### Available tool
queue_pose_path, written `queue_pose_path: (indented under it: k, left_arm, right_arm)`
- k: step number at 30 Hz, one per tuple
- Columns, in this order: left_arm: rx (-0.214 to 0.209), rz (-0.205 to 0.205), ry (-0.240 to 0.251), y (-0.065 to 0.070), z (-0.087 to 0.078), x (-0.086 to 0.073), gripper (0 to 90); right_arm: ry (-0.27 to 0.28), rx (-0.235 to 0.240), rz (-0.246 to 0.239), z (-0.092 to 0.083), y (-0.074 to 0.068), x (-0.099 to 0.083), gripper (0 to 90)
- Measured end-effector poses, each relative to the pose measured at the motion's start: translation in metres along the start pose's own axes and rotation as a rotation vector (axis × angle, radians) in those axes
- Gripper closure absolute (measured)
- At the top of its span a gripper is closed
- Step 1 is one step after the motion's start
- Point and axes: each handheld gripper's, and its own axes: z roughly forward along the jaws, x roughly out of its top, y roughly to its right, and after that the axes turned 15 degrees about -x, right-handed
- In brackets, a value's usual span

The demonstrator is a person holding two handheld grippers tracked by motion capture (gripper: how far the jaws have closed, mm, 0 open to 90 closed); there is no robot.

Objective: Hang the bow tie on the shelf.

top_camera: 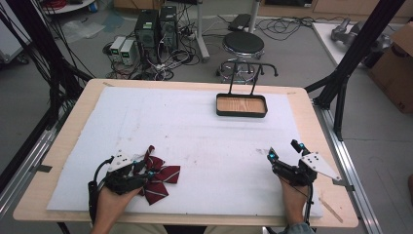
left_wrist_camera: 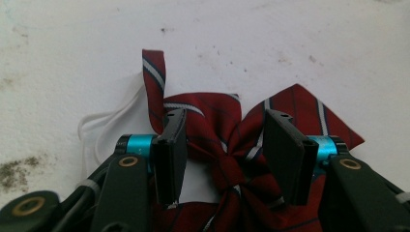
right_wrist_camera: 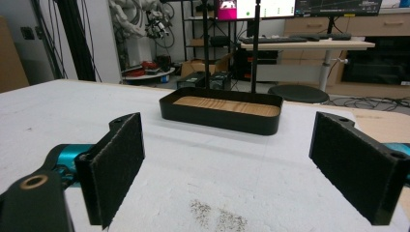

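A dark red bow tie (top_camera: pixel 160 178) with white and navy stripes lies on the white foam sheet (top_camera: pixel 195 126) at the front left. My left gripper (top_camera: pixel 141 170) is down over it. In the left gripper view the jaws (left_wrist_camera: pixel 225 118) straddle the knot of the bow tie (left_wrist_camera: pixel 217 125), with a gap showing beside the left pad (left_wrist_camera: pixel 171 159), so it stands open. The tie's white elastic loop (left_wrist_camera: pixel 104 125) trails off to the left. My right gripper (top_camera: pixel 283 149) rests at the front right, wide open with nothing between its pads (right_wrist_camera: pixel 231 125).
A black tray (top_camera: pixel 241 113) with a wooden floor and two upright black posts stands at the back centre of the sheet; its rim (right_wrist_camera: pixel 217 118) faces the right gripper. Beyond the table are a stool (top_camera: pixel 242 45), computer towers (top_camera: pixel 156 27) and cables.
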Motion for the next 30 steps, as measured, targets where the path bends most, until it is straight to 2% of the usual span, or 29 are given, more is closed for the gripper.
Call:
queue_pose_path:
  k: [4,9,11,12,14,16,17,19,20,21,27,29,30]
  left_arm:
    - [0.006,-0.005,-0.030,0.000,0.003,-0.001,52.4]
    - [0.009,-0.020,-0.062,-0.001,0.006,-0.003,58.0]
    - [0.001,-0.007,-0.069,0.000,0.006,-0.003,64.4]
    - [-0.006,-0.003,-0.070,0.000,0.007,-0.003,64.4]
    - [-0.012,0.013,-0.076,0.001,0.007,-0.003,73.1]
    - [-0.012,0.029,-0.080,0.002,0.008,-0.002,74.8]
    - [-0.013,0.049,-0.086,0.003,0.007,-0.001,75.3]
    - [-0.017,0.056,-0.083,0.004,0.007,0.000,75.7]
    - [-0.038,0.083,-0.064,0.006,0.005,0.003,76.2]
    - [-0.038,0.083,-0.064,0.006,0.005,0.003,76.2]
    - [-0.103,0.185,-0.022,0.016,0.001,0.018,76.3]
    - [-0.133,0.238,-0.004,0.020,0.001,0.027,76.3]
    - [-0.133,0.238,-0.004,0.020,0.001,0.027,76.3]
  right_arm:
    - [0.002,0.000,-0.002,0.000,0.000,0.000,11.5]
    - [0.002,0.001,-0.004,0.000,0.000,0.000,11.5]
    - [-0.001,-0.001,-0.002,0.000,0.000,0.000,11.5]
    - [-0.001,-0.001,-0.002,0.000,0.000,0.000,11.5]
    - [0.000,0.000,-0.001,0.000,0.000,0.000,11.5]
    - [0.000,0.001,-0.003,0.000,0.000,0.000,11.5]
    - [0.000,0.001,-0.003,0.000,0.000,0.000,11.5]
    - [0.000,0.001,-0.002,0.000,0.000,0.000,11.5]
    - [0.002,-0.001,-0.003,0.000,0.000,0.000,11.5]
    - [0.002,-0.001,-0.003,0.000,0.000,0.000,11.5]
    - [-0.001,-0.004,-0.002,0.000,0.000,0.000,11.5]
    - [-0.006,-0.001,0.001,0.000,-0.001,0.000,11.5]
    - [-0.005,-0.001,0.000,0.000,-0.001,0.000,11.5]
